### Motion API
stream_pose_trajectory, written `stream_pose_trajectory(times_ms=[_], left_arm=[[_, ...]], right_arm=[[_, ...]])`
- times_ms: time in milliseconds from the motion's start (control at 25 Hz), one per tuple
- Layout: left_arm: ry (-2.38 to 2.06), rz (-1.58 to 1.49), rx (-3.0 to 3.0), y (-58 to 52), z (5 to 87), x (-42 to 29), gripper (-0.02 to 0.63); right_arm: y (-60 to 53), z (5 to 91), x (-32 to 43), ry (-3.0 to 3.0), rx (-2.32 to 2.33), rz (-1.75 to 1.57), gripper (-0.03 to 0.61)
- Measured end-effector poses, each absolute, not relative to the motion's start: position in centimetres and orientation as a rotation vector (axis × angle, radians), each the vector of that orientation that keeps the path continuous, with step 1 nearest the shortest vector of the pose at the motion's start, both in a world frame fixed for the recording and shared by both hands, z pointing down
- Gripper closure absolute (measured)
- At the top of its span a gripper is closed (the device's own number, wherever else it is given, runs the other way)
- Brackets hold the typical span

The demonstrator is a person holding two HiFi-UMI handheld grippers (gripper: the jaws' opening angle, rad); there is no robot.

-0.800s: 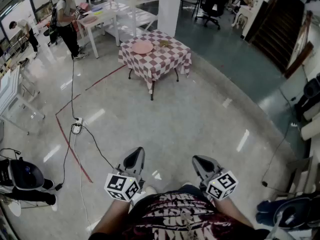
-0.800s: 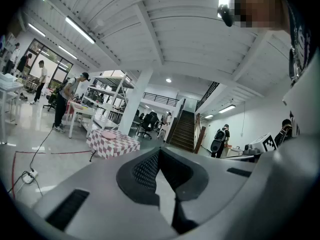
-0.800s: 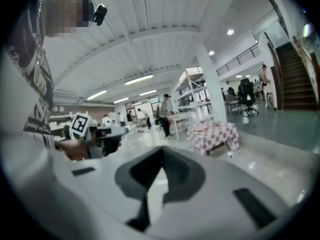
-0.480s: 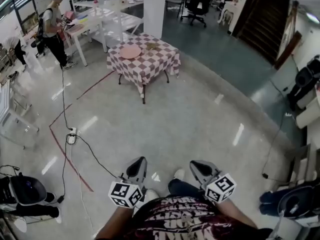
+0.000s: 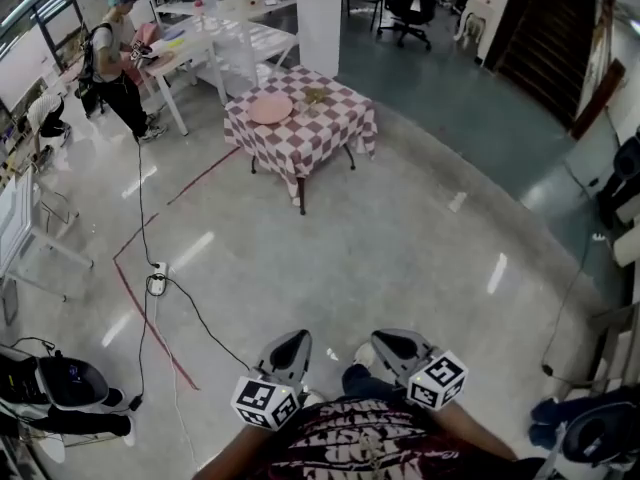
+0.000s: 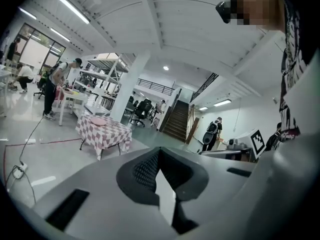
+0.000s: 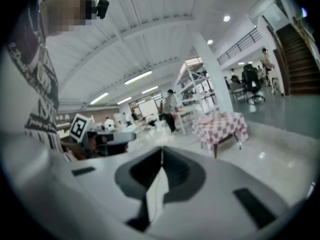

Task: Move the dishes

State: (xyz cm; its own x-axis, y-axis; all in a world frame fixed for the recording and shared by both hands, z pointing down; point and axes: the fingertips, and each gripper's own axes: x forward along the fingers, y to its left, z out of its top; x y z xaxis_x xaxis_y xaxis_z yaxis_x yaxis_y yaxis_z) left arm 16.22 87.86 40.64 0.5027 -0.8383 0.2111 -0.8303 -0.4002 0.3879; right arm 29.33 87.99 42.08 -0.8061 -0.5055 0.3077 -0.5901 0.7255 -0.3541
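Note:
A small table with a red-and-white checked cloth (image 5: 300, 133) stands far ahead across the floor. On it lie a pink plate (image 5: 270, 109) and a smaller brownish dish (image 5: 316, 95). My left gripper (image 5: 292, 344) and right gripper (image 5: 383, 344) are held close to my body, far from the table, both shut with nothing between the jaws. In the left gripper view the shut tips (image 6: 159, 153) point toward the table (image 6: 102, 134) and the pink plate (image 6: 98, 121). The right gripper view has the shut tips (image 7: 161, 154) and the table (image 7: 222, 126) at the right.
A person (image 5: 118, 63) stands at a white table (image 5: 200, 38) behind the checked one. A white pillar (image 5: 320, 13) rises just past it. A power strip with cable (image 5: 155, 283) and red tape lines (image 5: 150, 318) cross the floor on the left. Dark equipment (image 5: 60, 386) sits lower left.
Both grippers sit lower in the head view and stay shut. The head view has shifted as I walk; the checked table has moved slightly in the frame.

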Motion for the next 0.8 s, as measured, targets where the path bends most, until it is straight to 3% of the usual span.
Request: stream_pose_trajectory(times_ms=[800], left_arm=[[-1.610,0.022,2.331,73.3,37.9,24.3,0.584]], right_arm=[[72.5,39.8,36.4,-2.860,0.728,0.398,0.543]])
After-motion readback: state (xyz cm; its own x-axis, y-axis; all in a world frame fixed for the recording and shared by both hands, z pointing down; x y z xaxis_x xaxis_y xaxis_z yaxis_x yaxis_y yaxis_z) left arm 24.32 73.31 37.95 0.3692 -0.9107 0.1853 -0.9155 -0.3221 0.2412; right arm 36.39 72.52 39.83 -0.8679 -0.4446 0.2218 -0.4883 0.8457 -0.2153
